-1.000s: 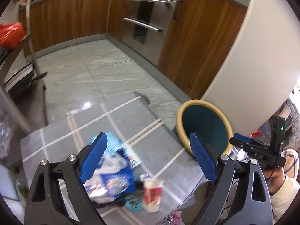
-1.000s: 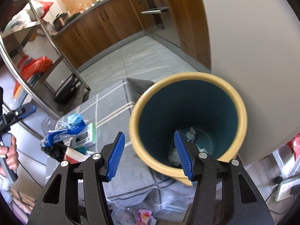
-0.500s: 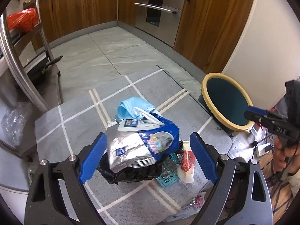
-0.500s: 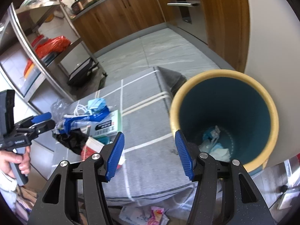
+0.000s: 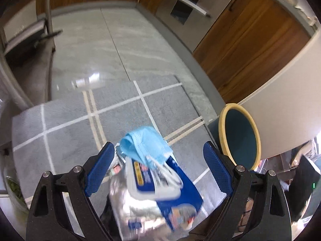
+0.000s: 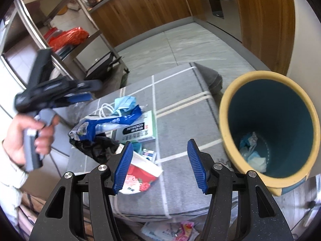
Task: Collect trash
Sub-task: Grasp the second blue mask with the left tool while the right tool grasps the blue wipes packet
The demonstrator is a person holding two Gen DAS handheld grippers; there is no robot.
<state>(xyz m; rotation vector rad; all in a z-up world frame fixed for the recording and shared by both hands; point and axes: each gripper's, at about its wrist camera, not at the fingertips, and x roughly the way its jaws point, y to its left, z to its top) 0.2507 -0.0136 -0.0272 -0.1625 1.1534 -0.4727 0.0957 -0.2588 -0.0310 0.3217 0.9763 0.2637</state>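
L gripper (image 5: 158, 167): fingers spread wide, nothing pinched. Directly between and just below them sits the trash pile. Topmost is the blue-and-silver wipes pack (image 5: 158, 192), long axis running roughly fore-aft along the pointing line, so the fingers straddle its short side. Blue face mask (image 5: 145, 143) draped on the pack's far end, just past the fingertips. L view is motion-blurred, so contact can't be confirmed; pads look clear of the pack on both sides.

R gripper (image 6: 160, 165): fingers also spread, empty, hovering over bare grey mat (image 6: 180, 120) near its front edge. Red-and-white cup (image 6: 140, 177) lies on its side just by the R gripper's left finger, not between the pads. Pile is off to that same side: black bag (image 6: 96, 146), green-and-white box (image 6: 138, 130), wipes pack, mask, white cord, all toward the mat's left edge.

Judgement: L is the nearer hand for the pack and mask; it is lined up over them and needs only to drop and close. R would have to swing across.

Far side: bin (image 6: 268, 128), yellow rim, teal inside, stands off the mat's right edge, upright, some crumpled trash already at the bottom. In L view it lies beyond the right finger, well apart from the pile. More litter on the floor below the mat's front edge.
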